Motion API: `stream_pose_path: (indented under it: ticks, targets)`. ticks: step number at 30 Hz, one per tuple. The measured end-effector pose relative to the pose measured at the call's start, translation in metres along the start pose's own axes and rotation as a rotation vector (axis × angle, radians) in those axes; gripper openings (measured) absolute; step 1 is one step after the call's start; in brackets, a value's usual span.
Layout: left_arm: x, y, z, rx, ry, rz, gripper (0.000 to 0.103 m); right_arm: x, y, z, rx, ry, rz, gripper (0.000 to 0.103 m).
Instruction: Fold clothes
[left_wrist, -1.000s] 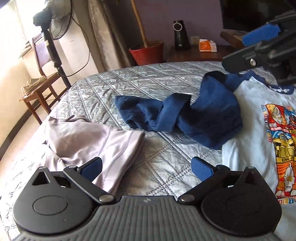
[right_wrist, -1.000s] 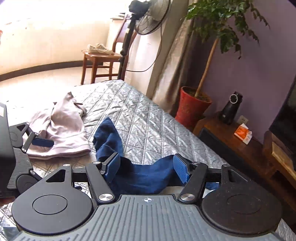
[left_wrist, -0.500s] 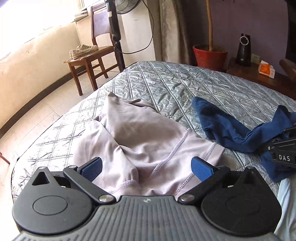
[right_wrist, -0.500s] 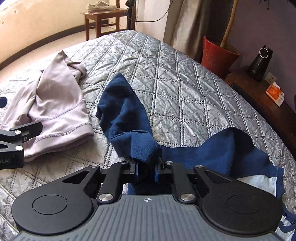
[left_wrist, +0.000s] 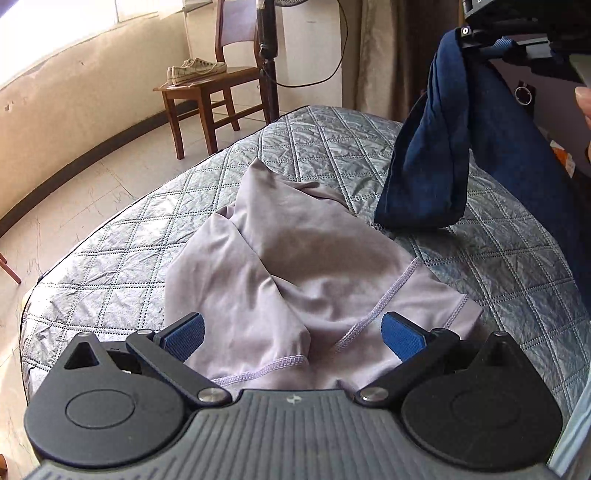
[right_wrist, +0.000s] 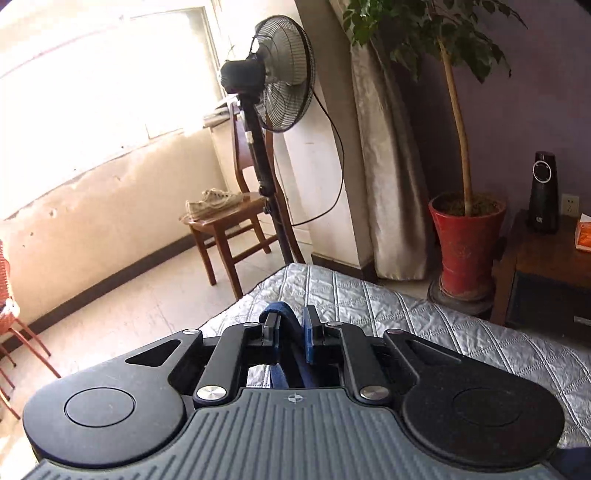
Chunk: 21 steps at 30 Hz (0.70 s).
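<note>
No word, brand or number can be read with certainty. A small crosshair mark is stamped on the grey ribbed body of the left gripper (left_wrist: 291, 334) and the right gripper (right_wrist: 290, 339). Lettering on the far-right black speaker (right_wrist: 543, 192) is too small to be read.

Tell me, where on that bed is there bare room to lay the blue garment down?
Bare quilt lies beyond the lilac garment toward the chair, and right of it under the hanging navy garment. Near the left gripper it is crowded.
</note>
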<state>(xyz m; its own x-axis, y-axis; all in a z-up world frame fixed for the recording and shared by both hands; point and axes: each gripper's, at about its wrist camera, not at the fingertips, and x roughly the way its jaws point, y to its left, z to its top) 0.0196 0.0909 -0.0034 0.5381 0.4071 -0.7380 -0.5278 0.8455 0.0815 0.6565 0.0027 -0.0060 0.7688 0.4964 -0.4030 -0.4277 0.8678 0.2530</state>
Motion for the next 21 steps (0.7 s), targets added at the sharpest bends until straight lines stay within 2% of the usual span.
stream_pose_path:
  ticks: [3,4,5,6,7,9,12,15,19,20,21]
  targets:
    - [0.001,-0.001,0.0,0.003,0.005,-0.005,0.102,0.002,-0.02,-0.005,0.081,0.068,-0.034,0.026]
    - [0.003,-0.001,0.0,0.006,0.016,-0.012,0.102,0.003,-0.026,-0.006,0.107,0.09,-0.046,0.043]
    - [0.004,-0.002,0.0,0.009,0.027,-0.02,0.102,0.001,-0.033,-0.009,0.132,0.11,-0.063,0.055]
    - [0.005,-0.003,0.0,0.012,0.039,-0.028,0.102,-0.011,-0.039,-0.016,0.143,0.119,-0.103,0.072]
    - [0.006,-0.003,0.0,0.014,0.047,-0.036,0.102,-0.03,-0.045,-0.029,0.141,0.119,-0.16,0.075]
    - [0.007,-0.004,-0.001,0.014,0.058,-0.053,0.102,-0.064,-0.048,-0.056,0.129,0.123,-0.247,0.074]
    - [0.009,-0.005,-0.002,0.013,0.084,-0.078,0.102,-0.114,-0.046,-0.117,0.202,0.184,-0.355,0.074]
    - [0.012,-0.006,-0.004,0.011,0.107,-0.096,0.102,-0.146,-0.022,-0.176,0.239,0.25,-0.422,0.074]
    - [0.012,-0.008,-0.004,0.012,0.108,-0.097,0.102,-0.153,0.031,-0.21,0.099,0.315,-0.445,0.072]
    - [0.013,-0.008,-0.003,0.011,0.107,-0.095,0.102,-0.151,0.036,-0.216,0.093,0.33,-0.446,0.07]
    - [0.013,-0.008,-0.003,0.01,0.107,-0.094,0.102,-0.148,0.036,-0.222,0.1,0.339,-0.443,0.051]
